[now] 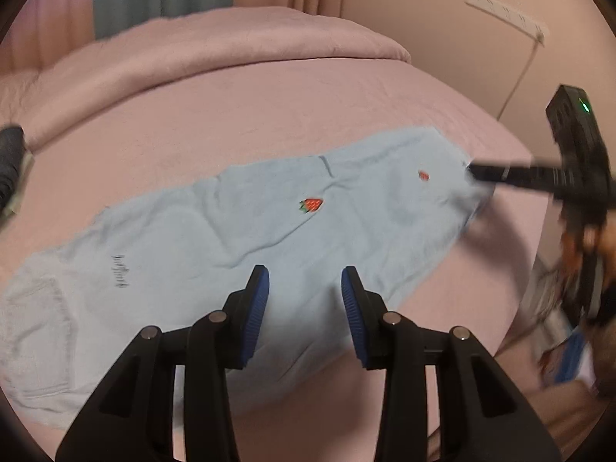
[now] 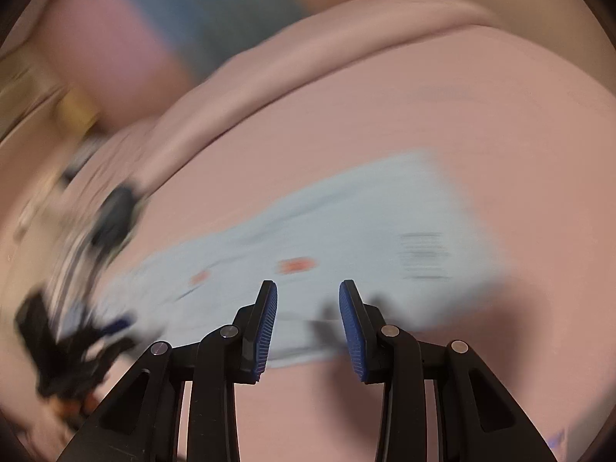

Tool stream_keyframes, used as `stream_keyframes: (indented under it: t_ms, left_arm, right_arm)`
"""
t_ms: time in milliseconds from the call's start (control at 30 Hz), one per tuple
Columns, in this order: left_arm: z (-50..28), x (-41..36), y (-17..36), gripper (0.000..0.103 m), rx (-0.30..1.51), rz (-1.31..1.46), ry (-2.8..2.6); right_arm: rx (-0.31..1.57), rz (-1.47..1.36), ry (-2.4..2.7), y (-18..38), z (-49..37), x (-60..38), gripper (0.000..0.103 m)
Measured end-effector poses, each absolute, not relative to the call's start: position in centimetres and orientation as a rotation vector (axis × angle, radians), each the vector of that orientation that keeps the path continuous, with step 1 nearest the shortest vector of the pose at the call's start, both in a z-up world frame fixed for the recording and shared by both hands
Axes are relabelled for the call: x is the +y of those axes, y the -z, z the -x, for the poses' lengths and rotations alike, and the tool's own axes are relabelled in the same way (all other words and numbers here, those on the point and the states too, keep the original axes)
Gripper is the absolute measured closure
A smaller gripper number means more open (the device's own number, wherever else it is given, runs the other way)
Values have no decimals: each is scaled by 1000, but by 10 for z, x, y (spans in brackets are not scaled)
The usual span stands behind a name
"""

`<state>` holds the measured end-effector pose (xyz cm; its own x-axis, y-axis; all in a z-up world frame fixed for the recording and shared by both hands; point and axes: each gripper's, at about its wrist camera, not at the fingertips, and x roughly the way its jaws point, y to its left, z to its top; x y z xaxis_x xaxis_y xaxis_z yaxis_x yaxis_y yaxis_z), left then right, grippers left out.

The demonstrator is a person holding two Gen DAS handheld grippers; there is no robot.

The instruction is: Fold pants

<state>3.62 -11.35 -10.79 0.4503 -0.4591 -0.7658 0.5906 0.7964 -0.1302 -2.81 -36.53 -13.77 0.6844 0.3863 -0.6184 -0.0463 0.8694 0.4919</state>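
Observation:
Light blue pants (image 1: 246,238) with small red strawberry marks lie flat and folded lengthwise on the pink bed (image 1: 238,123). My left gripper (image 1: 305,275) is open and empty, hovering over the near edge of the pants at their middle. My right gripper (image 2: 308,288) is open and empty above the pants (image 2: 346,227) in its own blurred view. In the left wrist view the right gripper (image 1: 471,169) reaches in from the right, its tip at the far right end of the pants. The left gripper (image 2: 111,327) shows as a dark blur at left in the right wrist view.
A pink folded blanket (image 1: 231,38) lies along the far side of the bed. A white power strip (image 1: 504,11) with a cord hangs on the wall at right. A dark object (image 1: 9,161) sits at the left edge. Curtains hang behind the bed.

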Motion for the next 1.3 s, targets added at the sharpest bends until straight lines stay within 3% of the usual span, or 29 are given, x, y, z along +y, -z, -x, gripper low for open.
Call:
stream_keyframes:
  t_ms: [200,333,567,633,800,867,967,1300]
  left_arm:
    - [-34,-124,149,66,1025,-221,652]
    - [-13,-110,152,62,994,-245,694]
    - [-23,-91,126,60,937,-192,678]
    - [-33,-84,121,54,908,-168,639]
    - [-58,-46,157,57,1011,-169,411]
    - [-48,-30,154,56,993,-103,452]
    - [-36,-16,149,56,995,-100,465]
    - [-59,50,123,54,851,31,253]
  right_arm:
    - [927,-196,-377,166,7,-278,71]
    - [984,-116,-433,182,25,-270,71]
    - [954,-168,-444,161,16,-267,71]
    - [937,-190,-483,162,10,-256,71]
    - [1041,-83,-500,191,-4,-226,71]
    - [1086,-56,-535,185,-6,-220,63]
    - [1101,-90,-593,171,-12,-215,63]
    - [992,-263,-709,141,-127,-145,63]
